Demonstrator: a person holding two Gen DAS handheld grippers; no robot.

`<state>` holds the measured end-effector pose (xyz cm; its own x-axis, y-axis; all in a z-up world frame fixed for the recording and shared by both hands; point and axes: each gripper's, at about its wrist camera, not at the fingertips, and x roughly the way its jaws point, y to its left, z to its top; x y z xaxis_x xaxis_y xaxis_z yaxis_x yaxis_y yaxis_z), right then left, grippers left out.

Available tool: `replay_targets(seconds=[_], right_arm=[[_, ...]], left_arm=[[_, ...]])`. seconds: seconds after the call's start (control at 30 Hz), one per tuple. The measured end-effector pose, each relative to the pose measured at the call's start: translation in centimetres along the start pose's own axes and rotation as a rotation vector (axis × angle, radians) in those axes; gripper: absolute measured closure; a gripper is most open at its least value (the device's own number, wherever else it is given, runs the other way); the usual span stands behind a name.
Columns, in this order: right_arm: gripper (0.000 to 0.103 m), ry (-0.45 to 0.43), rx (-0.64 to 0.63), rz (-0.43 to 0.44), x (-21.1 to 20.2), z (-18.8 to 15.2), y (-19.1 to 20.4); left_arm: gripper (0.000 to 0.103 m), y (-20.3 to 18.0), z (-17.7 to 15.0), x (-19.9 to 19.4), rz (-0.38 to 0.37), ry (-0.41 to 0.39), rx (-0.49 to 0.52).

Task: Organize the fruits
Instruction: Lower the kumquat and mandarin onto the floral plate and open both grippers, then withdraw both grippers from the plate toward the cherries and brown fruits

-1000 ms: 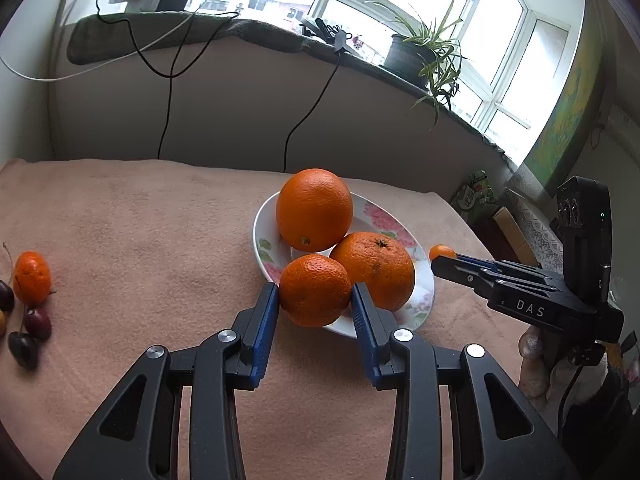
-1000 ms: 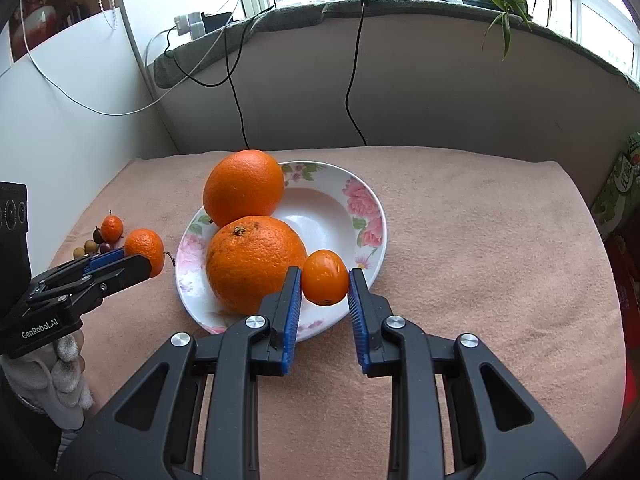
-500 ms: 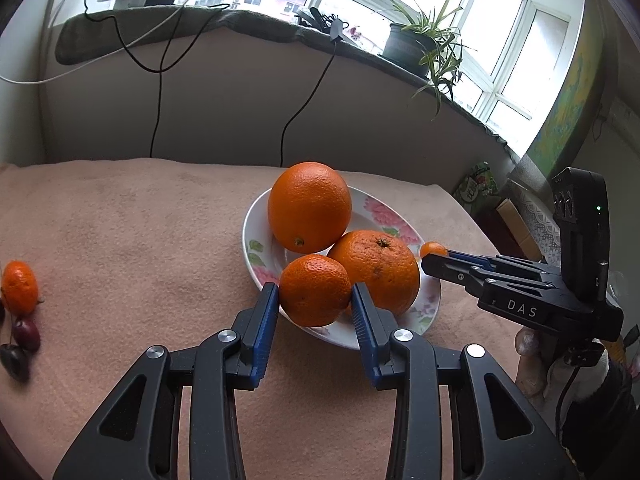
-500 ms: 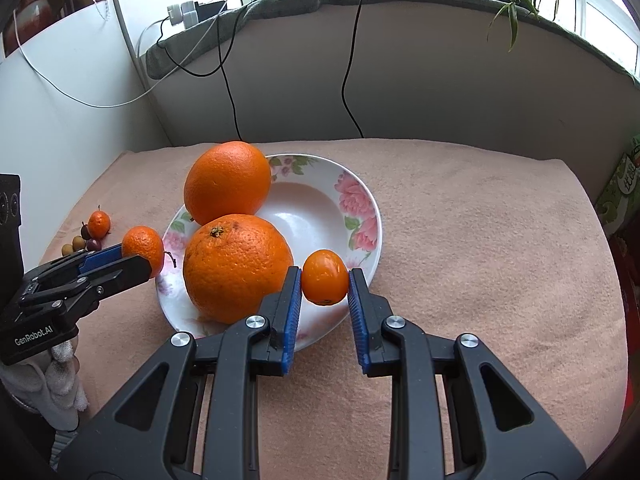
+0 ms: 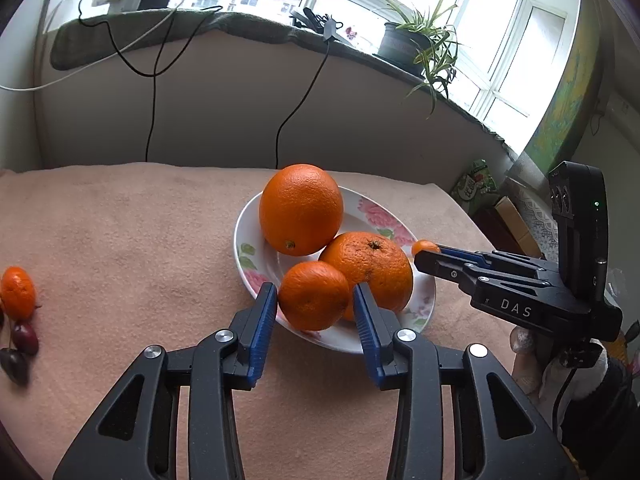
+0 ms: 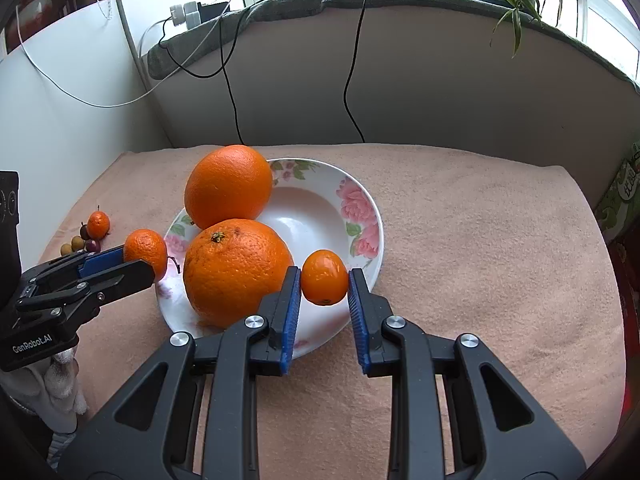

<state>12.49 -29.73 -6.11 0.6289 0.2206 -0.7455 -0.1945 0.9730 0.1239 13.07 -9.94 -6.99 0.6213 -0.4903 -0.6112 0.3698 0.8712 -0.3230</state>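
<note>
"DAS" on right gripper (image 5: 425, 249), "GenRobot.AI" on left gripper (image 6: 134, 261)

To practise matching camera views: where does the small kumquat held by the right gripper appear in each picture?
Left wrist view: kumquat peeks out at right of centre, at the right gripper's tip, behind the rough orange.
Right wrist view: kumquat just below centre, clamped between blue pads.
Shared landmark: floral plate.

The plate (image 6: 362, 216) looks like glossy glazed ceramic, set on a matt, fuzzy cloth (image 6: 480, 240). The big orange (image 6: 228, 186) has shiny, finely dimpled peel.
</note>
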Motion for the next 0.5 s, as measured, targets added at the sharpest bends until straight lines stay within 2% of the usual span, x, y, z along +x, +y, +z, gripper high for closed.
replay_targets(seconds=[0.07,0.13,0.2,0.27,0.33,0.4,0.5], right_arm=[[0.078,-0.004,0.0,-0.002,-0.1,0.0,0.0],[0.075,-0.007,0.006,-0.003,-0.1,0.1,-0.1],[0.052,-0.018,0.01,-0.006,-0.3,0.1,-0.2],[0.04,-0.036,0.006,-0.012,-0.6,0.1,-0.1],[0.033,-0.048,0.003,-0.021,-0.9,0.2,0.0],[0.024,-0.058,0.001,-0.021,-1.2,0.3,0.0],[0.019,-0.074,-0.002,-0.029,-1.7,0.4,0.1]], left_arm=[[0.056,0.0,0.1,-0.1,0.0,-0.007,0.001],[0.055,-0.2,0.3,-0.2,0.003,-0.013,0.007],[0.049,-0.3,0.3,-0.3,0.011,-0.017,0.013],[0.046,-0.4,0.4,-0.5,0.012,-0.025,0.017],[0.043,-0.5,0.4,-0.7,0.016,-0.03,0.022],[0.033,-0.6,0.4,-0.9,0.029,-0.039,0.026],[0.029,-0.8,0.3,-1.6,0.06,-0.056,0.043]])
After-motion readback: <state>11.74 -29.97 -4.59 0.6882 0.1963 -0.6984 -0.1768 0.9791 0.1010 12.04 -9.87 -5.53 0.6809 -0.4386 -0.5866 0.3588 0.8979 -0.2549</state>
